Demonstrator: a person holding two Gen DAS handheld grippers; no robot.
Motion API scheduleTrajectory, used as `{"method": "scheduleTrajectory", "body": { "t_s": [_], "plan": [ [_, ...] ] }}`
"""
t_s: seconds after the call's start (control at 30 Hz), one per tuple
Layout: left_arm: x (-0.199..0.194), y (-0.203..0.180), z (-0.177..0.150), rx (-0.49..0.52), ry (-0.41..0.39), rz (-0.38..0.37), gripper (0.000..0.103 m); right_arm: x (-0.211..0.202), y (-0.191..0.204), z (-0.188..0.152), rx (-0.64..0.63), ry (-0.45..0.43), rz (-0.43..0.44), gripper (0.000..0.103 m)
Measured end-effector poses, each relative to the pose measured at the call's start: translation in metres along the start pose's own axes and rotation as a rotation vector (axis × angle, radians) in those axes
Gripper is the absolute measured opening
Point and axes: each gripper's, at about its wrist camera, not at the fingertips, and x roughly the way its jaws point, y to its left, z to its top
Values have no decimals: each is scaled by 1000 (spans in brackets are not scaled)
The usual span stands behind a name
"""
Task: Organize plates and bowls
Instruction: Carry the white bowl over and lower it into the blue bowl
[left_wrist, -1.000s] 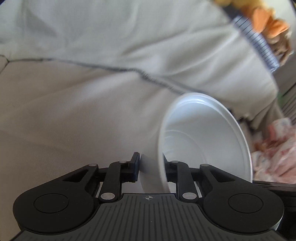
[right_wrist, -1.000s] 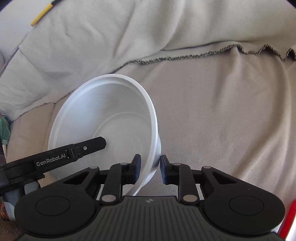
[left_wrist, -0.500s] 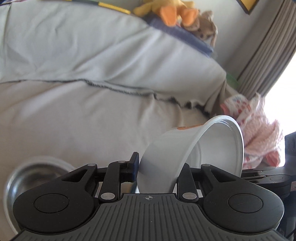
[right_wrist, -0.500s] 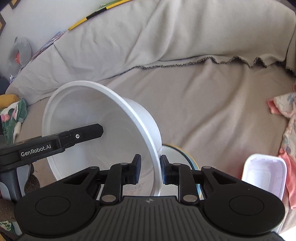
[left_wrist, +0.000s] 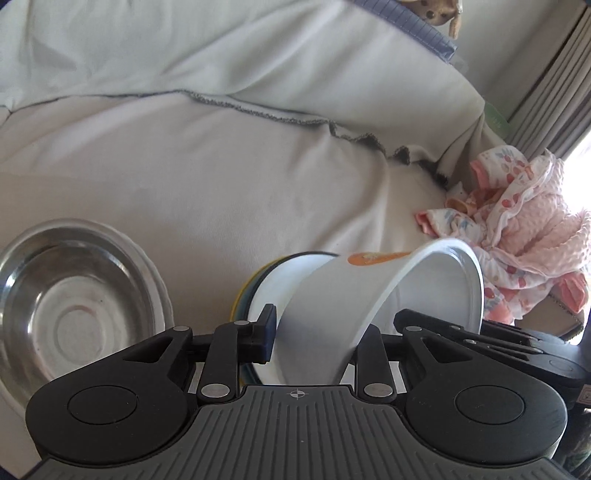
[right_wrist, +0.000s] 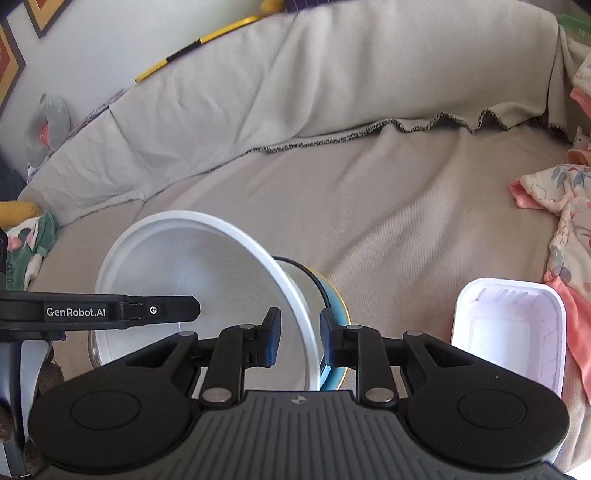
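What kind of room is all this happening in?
Most likely a living room at home. The dishes sit on a sofa draped in a beige cover, pink baby clothes lie heaped at one end, a curtain hangs behind, and framed pictures hang on the wall.

The tilted bowl (left_wrist: 332, 306) is white, with an orange patch near its rim. The stacked plates (right_wrist: 334, 302) under it show white, dark, light blue and yellow edges. The steel bowl (left_wrist: 74, 295) is shiny silver. The rectangular tray (right_wrist: 509, 332) is white with a faint pink tint. The sofa cover (left_wrist: 221, 177) is plain beige with a dark frayed hem. The crumpled baby clothes (left_wrist: 517, 229) are pink and cream with red prints. Both grippers are black with grey ribbed bodies and blue pads (right_wrist: 271, 339).
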Motion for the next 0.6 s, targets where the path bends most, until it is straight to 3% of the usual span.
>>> {"method": "scheduleTrajectory", "body": {
  "t_s": [0.17, 0.3, 0.47, 0.6],
  "plan": [
    [-8, -10, 1, 33, -30, 58, 29, -6, -3, -12, 19, -78, -12, 23],
    [-3, -7, 0, 41, -63, 134, 30, 4, -5, -20, 46, -71, -20, 24],
    [10, 4, 1, 13, -2, 100, 30, 12, -8, -19, 48, -67, -49, 25],
    [11, 10, -7, -28, -1, 73, 32, 14, -12, -24, 58, -59, -49, 25]
  ]
}}
